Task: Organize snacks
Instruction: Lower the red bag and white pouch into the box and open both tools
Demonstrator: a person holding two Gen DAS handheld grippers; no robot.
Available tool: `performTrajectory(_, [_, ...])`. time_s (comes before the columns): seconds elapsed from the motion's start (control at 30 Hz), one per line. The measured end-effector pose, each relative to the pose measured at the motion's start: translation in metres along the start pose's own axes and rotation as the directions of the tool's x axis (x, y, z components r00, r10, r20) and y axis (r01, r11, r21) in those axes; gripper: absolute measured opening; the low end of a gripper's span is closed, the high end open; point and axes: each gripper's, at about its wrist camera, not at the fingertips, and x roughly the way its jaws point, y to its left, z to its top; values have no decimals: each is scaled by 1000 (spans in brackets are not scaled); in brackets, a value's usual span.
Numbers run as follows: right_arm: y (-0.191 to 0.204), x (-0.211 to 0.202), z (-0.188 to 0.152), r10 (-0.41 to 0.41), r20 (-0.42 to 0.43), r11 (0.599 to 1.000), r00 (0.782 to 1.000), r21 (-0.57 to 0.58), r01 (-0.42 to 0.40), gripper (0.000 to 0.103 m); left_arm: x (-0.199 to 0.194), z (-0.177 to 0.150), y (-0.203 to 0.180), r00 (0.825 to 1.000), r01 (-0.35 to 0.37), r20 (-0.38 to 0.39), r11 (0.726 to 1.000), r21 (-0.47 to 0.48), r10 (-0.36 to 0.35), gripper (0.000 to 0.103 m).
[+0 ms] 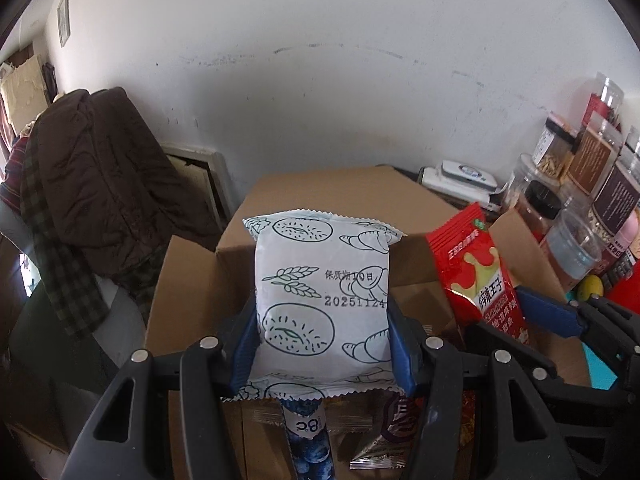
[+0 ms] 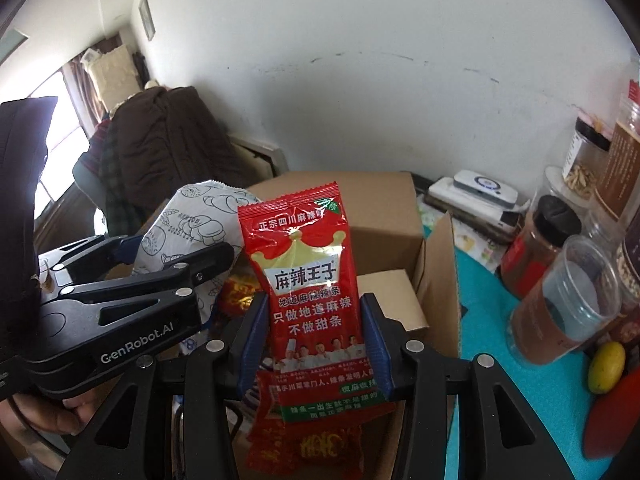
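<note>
I hold the white bread packet [image 1: 322, 296] in my left gripper [image 1: 322, 344] and the red spicy-strip packet [image 2: 310, 300] in my right gripper [image 2: 316, 344], both above the open cardboard box [image 1: 188, 280]; next, I judge, comes sorting them into place.

The left hand-held gripper [image 1: 322, 320] has its two blue pads pressed on both sides of a white bread packet [image 1: 322, 292], held upright. The right hand-held gripper [image 2: 316, 344] clamps a red spicy strip packet [image 2: 308, 280] the same way, upright. Both stand side by side, close together, at nearly equal height
</note>
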Motion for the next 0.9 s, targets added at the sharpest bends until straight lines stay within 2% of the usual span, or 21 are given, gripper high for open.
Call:
performTrajectory(0.4, [2, -2, -2, -92, -3, 996, 996, -17, 92, 46, 23, -7, -10, 992, -81, -99, 996, 42, 85, 56])
performTrajectory(0.47, [-1, -3, -3, -108, -4, 994, 994, -11, 108, 49, 23, -8, -13, 990, -85, -108, 994, 69, 92, 56])
performTrajectory(0.57, [-2, -5, -4, -107, -8, 994, 994, 1, 107, 51, 15, -9, -12, 992, -72, -98, 995, 63, 78, 56])
performTrajectory(0.67, [-1, -11, -4, -95, -7, 995, 995, 10, 95, 51, 2, -6, -12, 993, -93, -72, 994, 65, 98, 56])
performTrajectory(0.9, [11, -44, -1, -90, 43, 996, 995, -5, 90, 51, -39, -2, -12, 993, -112, -16, 992, 63, 113, 56])
